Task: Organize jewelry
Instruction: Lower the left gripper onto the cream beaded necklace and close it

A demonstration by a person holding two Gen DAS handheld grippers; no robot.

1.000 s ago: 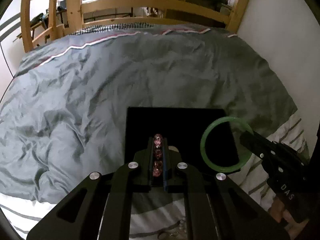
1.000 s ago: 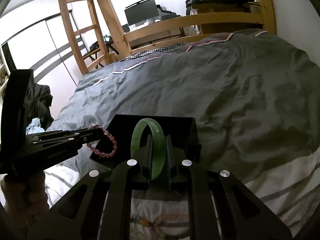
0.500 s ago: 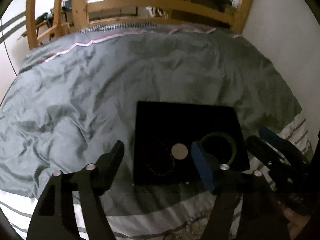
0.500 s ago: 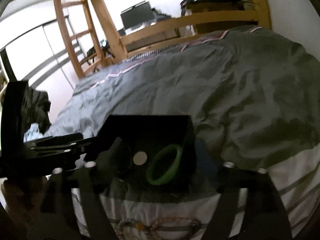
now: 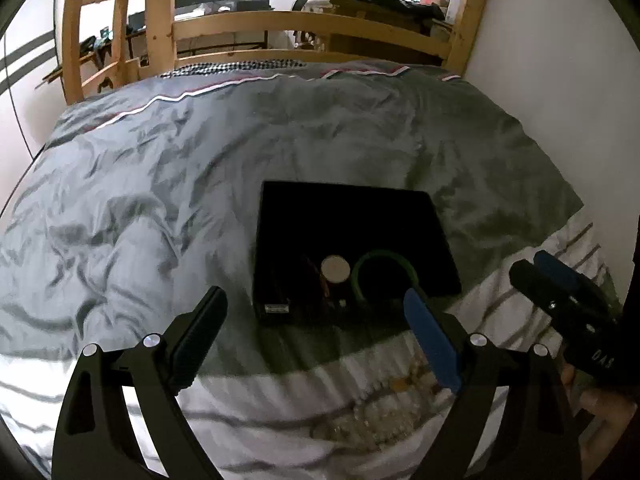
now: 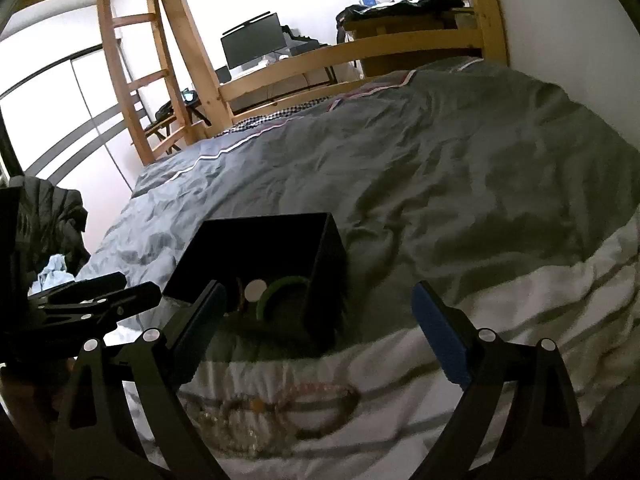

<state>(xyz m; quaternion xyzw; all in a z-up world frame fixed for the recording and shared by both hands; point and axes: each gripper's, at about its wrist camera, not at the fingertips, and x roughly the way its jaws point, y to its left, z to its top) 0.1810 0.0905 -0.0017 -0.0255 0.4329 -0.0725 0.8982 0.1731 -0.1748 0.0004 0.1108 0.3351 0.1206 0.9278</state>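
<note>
Lying in black box (image 5: 344,216): glossy green bangle (image 5: 384,268) (beaded bracelet (image 5: 316,280) alongside), L/R fingers opening, empty.

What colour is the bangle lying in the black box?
Green. The bangle shows best in the left wrist view, inside the black box.

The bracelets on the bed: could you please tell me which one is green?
The green bangle inside the black box; the beaded bracelets lie outside on the striped sheet, pale and pinkish.
</note>
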